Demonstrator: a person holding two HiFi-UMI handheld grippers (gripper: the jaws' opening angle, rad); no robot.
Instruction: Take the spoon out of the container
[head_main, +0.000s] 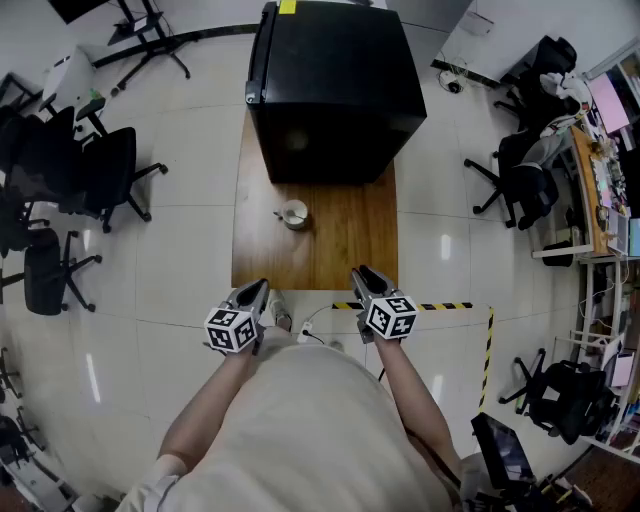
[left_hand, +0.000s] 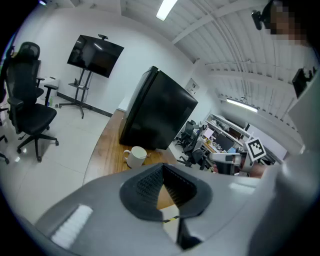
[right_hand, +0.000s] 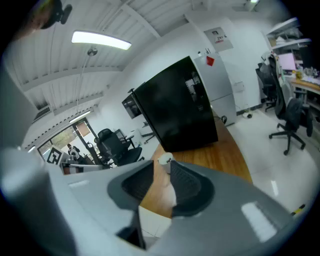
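Observation:
A white mug (head_main: 294, 215) stands on the wooden table (head_main: 345, 250), with a spoon (head_main: 281, 214) sticking out of it to the left. Both grippers hang at the table's near edge, well short of the mug. My left gripper (head_main: 262, 286) has its tips touching and holds nothing. My right gripper (head_main: 358, 272) is slightly open and empty. The left gripper view shows the mug (left_hand: 135, 156) beyond my left gripper (left_hand: 162, 166), up and to the left. In the right gripper view the mug (right_hand: 164, 159) shows through the narrow gap of my right gripper (right_hand: 162, 167).
A large black cabinet (head_main: 335, 85) fills the table's far end, behind the mug. Office chairs (head_main: 100, 170) stand on the floor to the left, more chairs and desks (head_main: 530, 180) to the right. Yellow-black tape (head_main: 440, 306) marks the floor near the table's right corner.

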